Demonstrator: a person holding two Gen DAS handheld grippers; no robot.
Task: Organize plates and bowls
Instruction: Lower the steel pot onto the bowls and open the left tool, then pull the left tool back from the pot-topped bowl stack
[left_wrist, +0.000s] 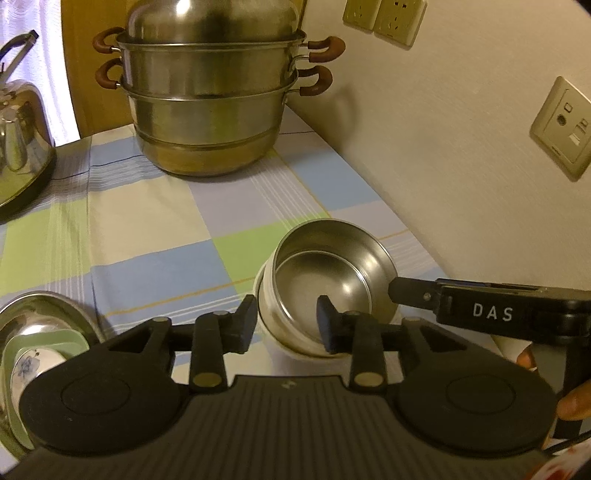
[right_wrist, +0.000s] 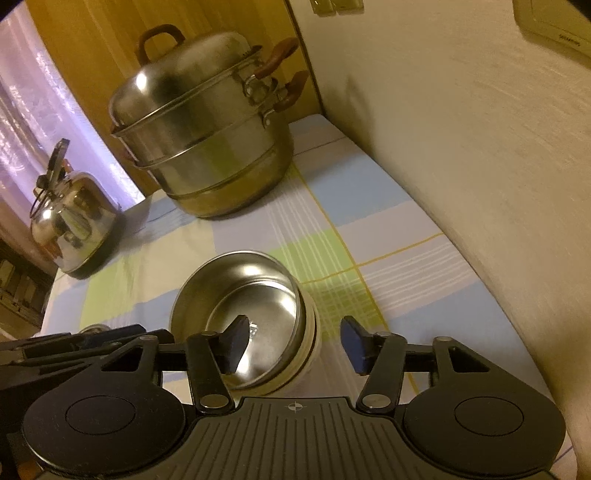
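Both claws sat unclenched: left gripper (left_wrist: 286, 325) and right gripper (right_wrist: 295, 341) each straddled the rim of the steel bowl (left_wrist: 325, 273), tilted inside a white bowl (left_wrist: 291, 352) on the checked tablecloth (left_wrist: 155, 236). Steamer pot (left_wrist: 210, 99) and kettle (left_wrist: 18, 147) stood behind; stacked dishes (left_wrist: 33, 354) lay left.

Steel bowl (left_wrist: 323, 280) (right_wrist: 240, 317), shiny and empty, tilted, nested in a white bowl (left_wrist: 275, 332) (right_wrist: 308, 350) on the checked cloth, near right. Further stacked dishes (left_wrist: 33, 350) lie near left.
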